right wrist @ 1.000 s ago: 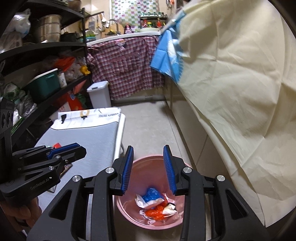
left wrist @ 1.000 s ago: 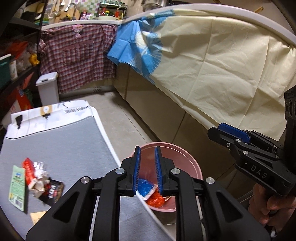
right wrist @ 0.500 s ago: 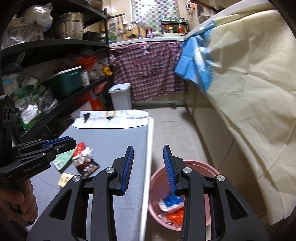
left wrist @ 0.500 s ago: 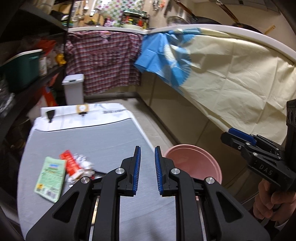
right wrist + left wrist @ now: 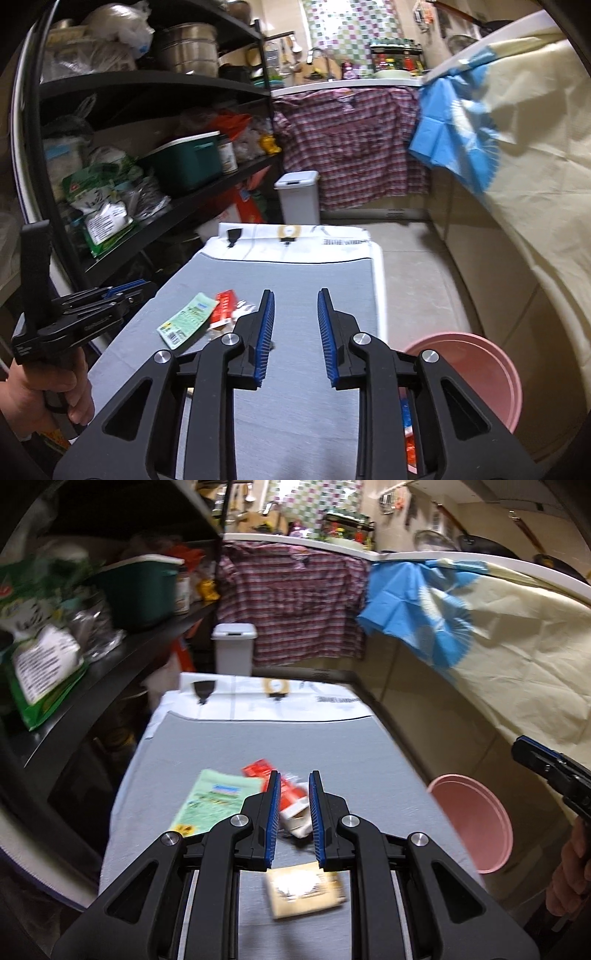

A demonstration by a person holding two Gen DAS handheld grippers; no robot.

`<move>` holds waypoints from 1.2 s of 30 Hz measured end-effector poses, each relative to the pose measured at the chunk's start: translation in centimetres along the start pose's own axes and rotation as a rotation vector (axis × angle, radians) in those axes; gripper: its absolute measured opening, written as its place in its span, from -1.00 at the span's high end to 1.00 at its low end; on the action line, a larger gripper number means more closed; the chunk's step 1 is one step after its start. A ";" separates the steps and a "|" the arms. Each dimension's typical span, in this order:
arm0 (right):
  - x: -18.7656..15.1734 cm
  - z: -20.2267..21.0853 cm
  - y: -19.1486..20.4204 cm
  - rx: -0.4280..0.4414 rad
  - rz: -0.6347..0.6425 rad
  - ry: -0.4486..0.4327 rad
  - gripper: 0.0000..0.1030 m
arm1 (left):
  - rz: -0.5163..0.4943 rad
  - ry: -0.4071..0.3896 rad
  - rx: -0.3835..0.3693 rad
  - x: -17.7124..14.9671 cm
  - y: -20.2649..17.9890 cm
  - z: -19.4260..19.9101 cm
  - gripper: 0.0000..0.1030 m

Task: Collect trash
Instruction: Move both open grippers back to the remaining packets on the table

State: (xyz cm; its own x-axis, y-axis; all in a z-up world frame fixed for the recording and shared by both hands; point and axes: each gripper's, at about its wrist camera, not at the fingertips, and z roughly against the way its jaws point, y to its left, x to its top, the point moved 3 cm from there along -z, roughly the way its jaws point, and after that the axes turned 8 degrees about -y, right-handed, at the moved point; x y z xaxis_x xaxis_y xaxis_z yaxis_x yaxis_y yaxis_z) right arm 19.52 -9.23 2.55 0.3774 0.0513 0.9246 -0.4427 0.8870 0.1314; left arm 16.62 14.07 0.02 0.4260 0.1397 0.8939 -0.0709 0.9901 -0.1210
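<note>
Trash lies on the grey-covered table: a green packet, a red wrapper, a crumpled white wrapper and a tan packet. My left gripper hovers just over the white and red wrappers, its jaws a narrow gap apart with nothing pinched. My right gripper is over bare table to the right of the green packet; its jaws are closing with nothing between them. A pink bin stands on the floor beside the table, with wrappers inside.
Black shelves with bags, pots and a green box line the left side. A white lidded bin and plaid cloth are beyond the table. A cream sheet covers the counter at right.
Both grippers have swung left, away from the pink bin and over the table. The trash pile now sits right in front of the left gripper. The right jaws have narrowed.
</note>
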 end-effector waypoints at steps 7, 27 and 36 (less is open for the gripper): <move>-0.9 -3.0 2.5 0.061 -0.015 0.013 0.70 | 0.018 0.009 0.060 -1.8 3.0 -0.8 0.69; -3.7 -10.7 4.0 0.140 -0.047 0.123 0.69 | 0.026 0.119 0.062 -5.3 4.0 -6.9 0.38; -5.0 -13.9 4.4 0.168 -0.070 0.208 0.69 | -0.005 0.194 0.115 -6.3 3.8 -9.4 0.07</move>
State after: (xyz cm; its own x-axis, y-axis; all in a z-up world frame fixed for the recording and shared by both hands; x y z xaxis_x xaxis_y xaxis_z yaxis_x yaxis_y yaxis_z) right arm 27.04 0.79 -6.50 0.5631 0.1013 0.8201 -0.5318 0.8041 0.2658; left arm 22.12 17.03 -10.14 0.5913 0.1454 0.7932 -0.1660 0.9845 -0.0567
